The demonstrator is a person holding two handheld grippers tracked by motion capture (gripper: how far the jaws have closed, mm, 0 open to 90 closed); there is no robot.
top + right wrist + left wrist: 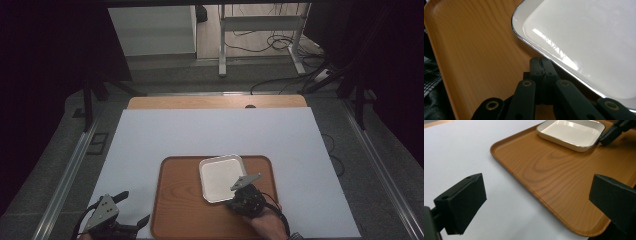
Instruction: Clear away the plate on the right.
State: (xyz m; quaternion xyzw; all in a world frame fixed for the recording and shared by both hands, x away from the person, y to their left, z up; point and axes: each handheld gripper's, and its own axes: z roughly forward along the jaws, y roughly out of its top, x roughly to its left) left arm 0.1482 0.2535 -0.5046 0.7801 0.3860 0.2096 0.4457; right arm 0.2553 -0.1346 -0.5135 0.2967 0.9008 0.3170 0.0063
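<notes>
A white square dish [221, 177] [571, 132] [586, 37] lies on the right half of a wooden tray [180, 200] [554, 175] [474, 50]. My right gripper [229, 201] [541, 61] is shut, its joined tips resting against the outside of the dish's near rim; I cannot tell whether they pinch the rim. It also appears in the left gripper view, at the dish's corner [605, 138]. My left gripper [134, 206] [536, 202] stands open and holds nothing, low over the white sheet and the tray's near left corner.
A white sheet [210, 135] covers the table, with a strip of bare wood [215, 101] at its far edge. Beyond it are metal frame legs and cables on the floor [270, 45]. Dark curtains flank both sides. The person's hand [265, 227] holds the right gripper.
</notes>
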